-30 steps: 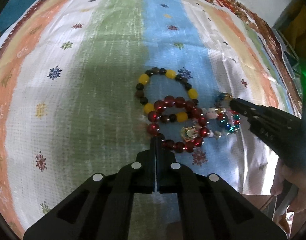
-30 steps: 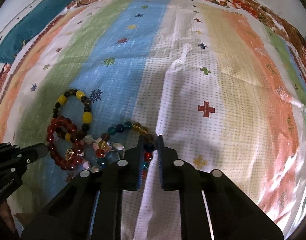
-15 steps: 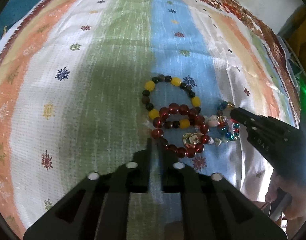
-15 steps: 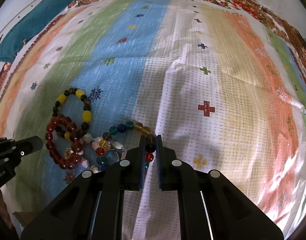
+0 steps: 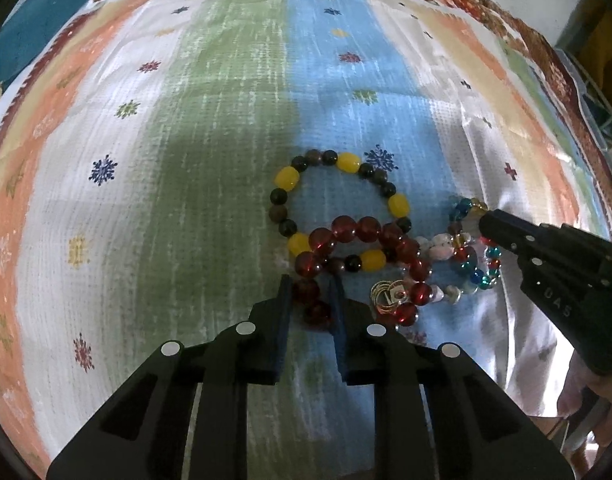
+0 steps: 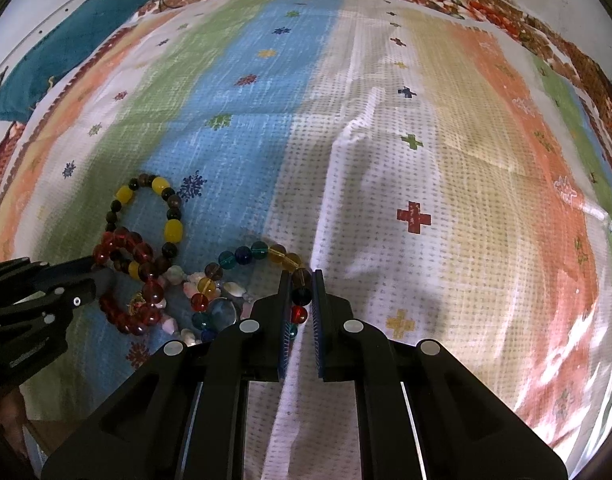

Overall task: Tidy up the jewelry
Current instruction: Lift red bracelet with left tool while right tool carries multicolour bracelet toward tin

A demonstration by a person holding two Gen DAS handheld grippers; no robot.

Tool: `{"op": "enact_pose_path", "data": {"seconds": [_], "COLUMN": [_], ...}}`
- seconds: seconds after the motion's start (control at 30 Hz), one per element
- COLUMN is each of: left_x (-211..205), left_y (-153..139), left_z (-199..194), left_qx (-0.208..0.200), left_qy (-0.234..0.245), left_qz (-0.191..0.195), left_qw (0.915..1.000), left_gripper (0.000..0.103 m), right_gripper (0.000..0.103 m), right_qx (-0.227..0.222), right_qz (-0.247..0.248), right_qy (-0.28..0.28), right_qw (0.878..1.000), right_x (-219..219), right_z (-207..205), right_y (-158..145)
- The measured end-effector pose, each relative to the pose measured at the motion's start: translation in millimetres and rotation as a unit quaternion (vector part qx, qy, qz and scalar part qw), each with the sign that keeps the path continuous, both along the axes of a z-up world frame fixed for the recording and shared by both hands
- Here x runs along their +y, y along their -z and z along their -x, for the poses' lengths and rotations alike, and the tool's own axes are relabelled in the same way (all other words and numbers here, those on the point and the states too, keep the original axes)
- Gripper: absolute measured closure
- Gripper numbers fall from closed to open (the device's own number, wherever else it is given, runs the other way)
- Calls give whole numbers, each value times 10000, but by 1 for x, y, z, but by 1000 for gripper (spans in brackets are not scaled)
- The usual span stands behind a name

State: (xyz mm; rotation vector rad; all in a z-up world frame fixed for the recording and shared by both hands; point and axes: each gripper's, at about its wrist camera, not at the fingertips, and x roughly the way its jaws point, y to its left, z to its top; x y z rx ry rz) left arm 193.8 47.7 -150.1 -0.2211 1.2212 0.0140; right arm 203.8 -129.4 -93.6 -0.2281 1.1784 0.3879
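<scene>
Beads of the red bracelet [image 5: 348, 230] are framed between the slightly parted left gripper [image 5: 311, 292] fingers, unpressed. The multicoloured bracelet [image 6: 242, 256] is pinched by the closed right gripper [image 6: 301, 292].

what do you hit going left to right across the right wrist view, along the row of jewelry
left tongs → dark red round-bead bracelet → small pale shell pieces → multicoloured glass-bead bracelet → right tongs, shut on that multicoloured bracelet → red cross printed on the striped cloth
</scene>
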Motion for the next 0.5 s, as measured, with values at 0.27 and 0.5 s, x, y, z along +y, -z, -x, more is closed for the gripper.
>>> {"op": "enact_pose_path", "data": {"seconds": [0.27, 0.5], "left_x": [9, 2], "left_y": [-13, -37], "left_z": [7, 17], "left_qx": [-123, -333], "left_qy": [-78, -35], "left_qz": [-227, -98], "left_qw": [9996, 9994], "left_gripper": [90, 90], "right_gripper": [93, 93], "right_qx": [-22, -62], "right_qz": [-63, -331], "right_qy": [18, -21], "right_qw": [10000, 9994], "right_x": [-4, -3], "right_z": [4, 16], "right_y": [-9, -32]}}
